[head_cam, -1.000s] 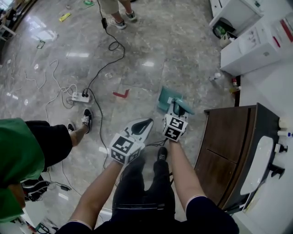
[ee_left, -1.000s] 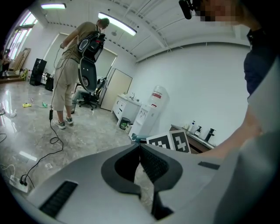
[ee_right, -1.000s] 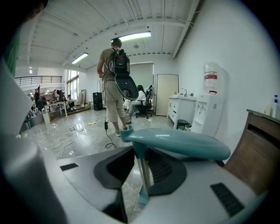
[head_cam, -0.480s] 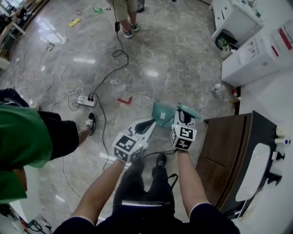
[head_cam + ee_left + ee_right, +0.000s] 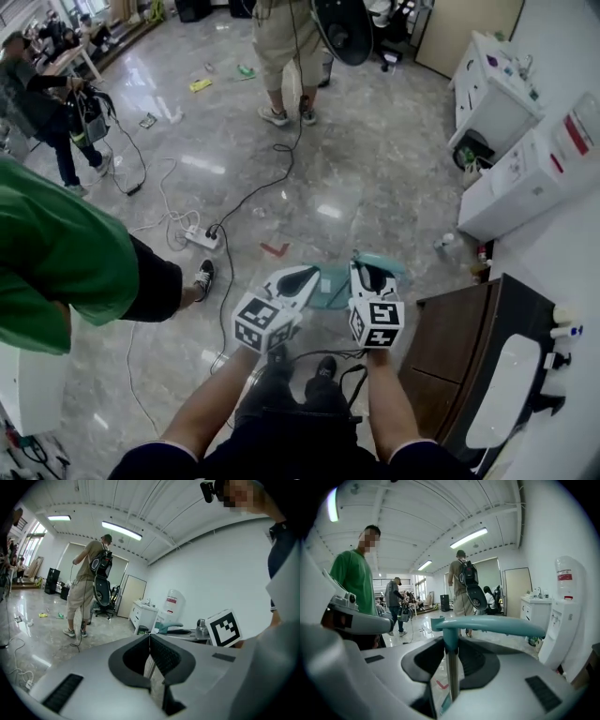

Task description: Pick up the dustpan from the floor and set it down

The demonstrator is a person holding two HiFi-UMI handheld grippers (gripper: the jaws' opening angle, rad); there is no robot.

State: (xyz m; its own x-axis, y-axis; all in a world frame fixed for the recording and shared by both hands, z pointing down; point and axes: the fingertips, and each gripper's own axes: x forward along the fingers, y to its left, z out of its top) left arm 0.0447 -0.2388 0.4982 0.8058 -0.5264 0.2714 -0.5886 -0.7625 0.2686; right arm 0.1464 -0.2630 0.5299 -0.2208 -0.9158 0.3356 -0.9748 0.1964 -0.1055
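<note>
Right tongs (image 5: 371,272): pinching thin upright rib under handle of teal dustpan (image 5: 330,287). Pan held clear of floor (image 5: 375,169), ahead of wearer's feet. Grip close under handle probably keeps pan from swinging during carry.
Left tongs (image 5: 298,278): pressed together, nothing between, alongside, apparently no share in load.
Count: two tongs, one dustpan.
Beyond: one white power strip (image 5: 201,236) with trailing cables, one red floor mark (image 5: 275,249).
Farther: one bystander in green (image 5: 56,253), one person in beige shorts (image 5: 281,47).
Set-down not yet done.
</note>
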